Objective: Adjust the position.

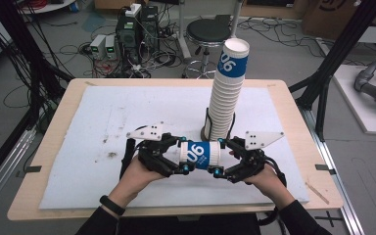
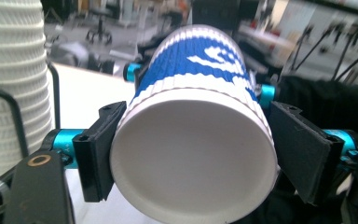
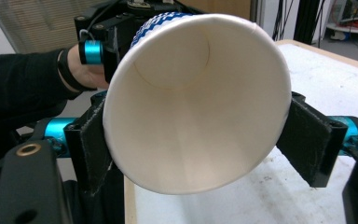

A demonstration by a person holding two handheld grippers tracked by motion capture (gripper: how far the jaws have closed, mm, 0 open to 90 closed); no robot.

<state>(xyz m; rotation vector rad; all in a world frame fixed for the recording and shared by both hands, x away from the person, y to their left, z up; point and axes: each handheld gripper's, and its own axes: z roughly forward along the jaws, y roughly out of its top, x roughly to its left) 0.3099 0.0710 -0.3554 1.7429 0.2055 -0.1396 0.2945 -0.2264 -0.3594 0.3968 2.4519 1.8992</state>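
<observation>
The cup (image 1: 199, 154) lies on its side above the table (image 1: 49, 147), spanned between both tools in front of the cup stack (image 1: 227, 93). The left gripper (image 1: 176, 155) takes the base end; in the left gripper view its left jaw touches the cup wall while the right jaw stands just clear, so this end looks bracketed, not firmly clamped. The right gripper (image 1: 223, 157) takes the mouth end; in the right gripper view both pads (image 3: 91, 144) bear on the rim, so it is closed on the cup. Risk 1: if the right jaws part before the left grip is firm, the cup may drop and roll on the mat (image 1: 98, 117). Risk 2: excess squeeze at the mouth may ovalise the thin paper rim, and a deformed rim could jam when nested on the stack. Risk 3: pulling the hands apart with both ends held may buckle the wall. Risk 4: the stack is tall and leans slightly in its holder (image 1: 206, 128); a sideways knock from either gripper may topple it.
</observation>
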